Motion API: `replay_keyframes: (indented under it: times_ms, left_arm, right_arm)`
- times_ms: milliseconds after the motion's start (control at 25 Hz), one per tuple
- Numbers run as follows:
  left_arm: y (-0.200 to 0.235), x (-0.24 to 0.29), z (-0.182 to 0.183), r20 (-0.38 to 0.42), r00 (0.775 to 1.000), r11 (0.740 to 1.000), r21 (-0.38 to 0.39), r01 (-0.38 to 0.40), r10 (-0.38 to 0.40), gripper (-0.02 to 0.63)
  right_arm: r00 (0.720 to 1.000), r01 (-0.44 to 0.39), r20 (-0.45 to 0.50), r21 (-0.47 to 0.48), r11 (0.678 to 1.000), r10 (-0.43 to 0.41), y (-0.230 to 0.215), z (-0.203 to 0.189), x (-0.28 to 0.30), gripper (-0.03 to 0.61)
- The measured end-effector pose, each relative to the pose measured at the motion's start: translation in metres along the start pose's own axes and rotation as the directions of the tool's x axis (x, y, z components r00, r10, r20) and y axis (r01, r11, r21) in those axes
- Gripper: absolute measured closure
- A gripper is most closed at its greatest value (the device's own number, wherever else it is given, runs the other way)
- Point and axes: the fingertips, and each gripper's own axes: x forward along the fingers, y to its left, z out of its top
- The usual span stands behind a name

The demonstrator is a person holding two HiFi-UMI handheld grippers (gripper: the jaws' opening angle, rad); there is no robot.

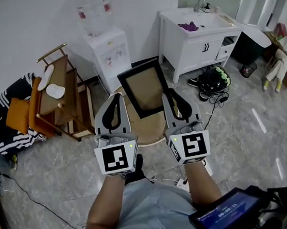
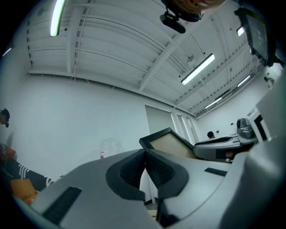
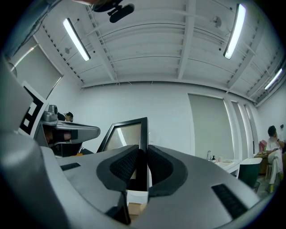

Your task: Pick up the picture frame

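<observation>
— How far had we got with the pick-up?

— Most of it looked done. The picture frame hung tilted above the round wooden counter, and as far as we could judge it was clear of it. The white water dispenser stood behind. All we had left was to hold the frame steady.

— And our arms?

— We had both forearms stretched forward side by side, with the marker cubes facing up. One claw sat at each side of the frame, both pointing roughly level.

— The grips?

— Our right claw was clenched on the frame's right edge, which ran straight down between its pads. Our left claw was pressed together tip to tip, and the frame's left corner rose right at those tips. Whether it nipped that edge, we couldn't tell.
</observation>
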Motion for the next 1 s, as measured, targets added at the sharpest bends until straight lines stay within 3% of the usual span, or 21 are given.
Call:
replay_keyframes:
  times_ms: [1000]
  left_arm:
    - [-0.011,0.0,0.008,0.022,1.0,1.0,-0.016,0.022,-0.021,0.603]
  right_arm:
    - [1.0,-0.011,0.011,0.009,1.0,0.011,0.001,0.0,-0.001,0.5]
